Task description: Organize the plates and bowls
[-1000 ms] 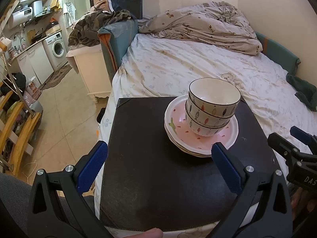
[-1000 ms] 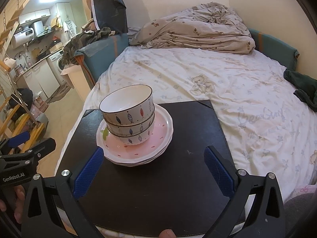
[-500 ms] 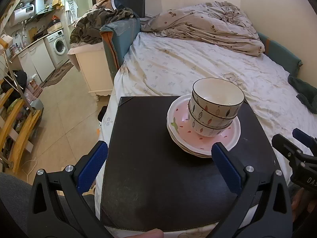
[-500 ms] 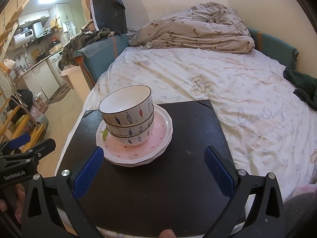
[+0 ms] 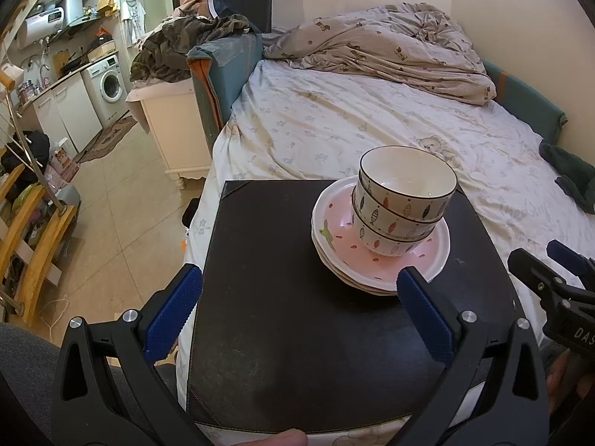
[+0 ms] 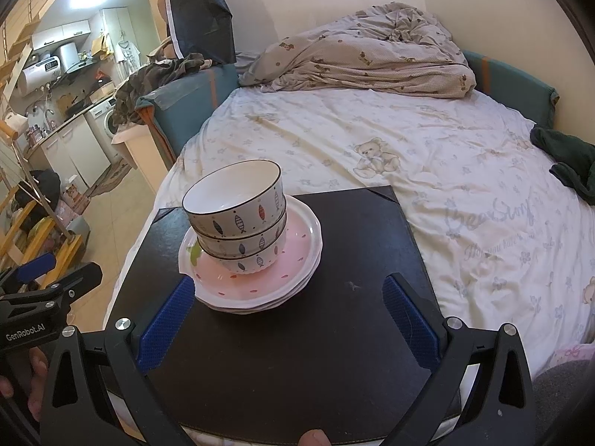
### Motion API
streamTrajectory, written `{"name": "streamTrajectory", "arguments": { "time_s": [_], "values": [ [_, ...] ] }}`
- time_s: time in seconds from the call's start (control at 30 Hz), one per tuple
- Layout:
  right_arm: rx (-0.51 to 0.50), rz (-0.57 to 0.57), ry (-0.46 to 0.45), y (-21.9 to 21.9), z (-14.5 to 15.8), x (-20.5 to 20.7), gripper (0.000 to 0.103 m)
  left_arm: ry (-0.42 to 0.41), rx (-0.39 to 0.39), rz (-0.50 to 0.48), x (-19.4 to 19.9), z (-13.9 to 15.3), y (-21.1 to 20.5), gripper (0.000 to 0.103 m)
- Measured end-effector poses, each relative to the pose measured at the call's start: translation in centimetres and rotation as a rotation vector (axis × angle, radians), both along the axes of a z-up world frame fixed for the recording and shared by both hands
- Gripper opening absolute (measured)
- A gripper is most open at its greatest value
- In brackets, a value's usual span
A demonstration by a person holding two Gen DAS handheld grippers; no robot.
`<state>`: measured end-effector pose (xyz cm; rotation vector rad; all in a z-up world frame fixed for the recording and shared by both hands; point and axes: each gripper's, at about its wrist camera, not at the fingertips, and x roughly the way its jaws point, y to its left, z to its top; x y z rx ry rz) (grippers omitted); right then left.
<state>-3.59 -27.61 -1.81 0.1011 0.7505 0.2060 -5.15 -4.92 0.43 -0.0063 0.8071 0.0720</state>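
While nothing is gripped, the left wrist view shows the left gripper (image 5: 297, 304) spread wide and empty, low over the near part of the black mat (image 5: 282, 297) that lies on the bed (image 5: 334, 130). Three nested bowls (image 5: 403, 208) sit on the pink plates (image 5: 372, 260), towards the mat's far right; the pile looks like three plates, though the lower rims are hard to count. The gripper's right pad (image 5: 424, 312) is near the plates' front rim, apart from it. At the right edge, the right gripper (image 5: 557, 271) shows only in part.

From the right wrist view, the right gripper (image 6: 290, 319) is likewise released and empty, its left pad (image 6: 167, 323) just short of the plates (image 6: 260, 282). The bowls (image 6: 238, 223) lean slightly, off-centre towards the plates' left side. The left gripper (image 6: 48, 278) sits at the left edge, held by a hand (image 6: 33, 379).

My judgement: the stacking appears done or nearly so, both grippers standing off. If anything remains, it is straightening the bowls, which calls for a gentle nudge at the lowest bowl so the leaning stack does not tip.
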Motion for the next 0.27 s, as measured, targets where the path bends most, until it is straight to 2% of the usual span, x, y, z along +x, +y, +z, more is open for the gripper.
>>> {"name": "streamTrajectory", "arguments": {
  "time_s": [0.27],
  "values": [
    [0.001,-0.002,-0.002,-0.07,-0.02,0.14,0.103,-0.003,0.001,-0.011,-0.08,-0.02,-0.44,0.103]
  ]
}}
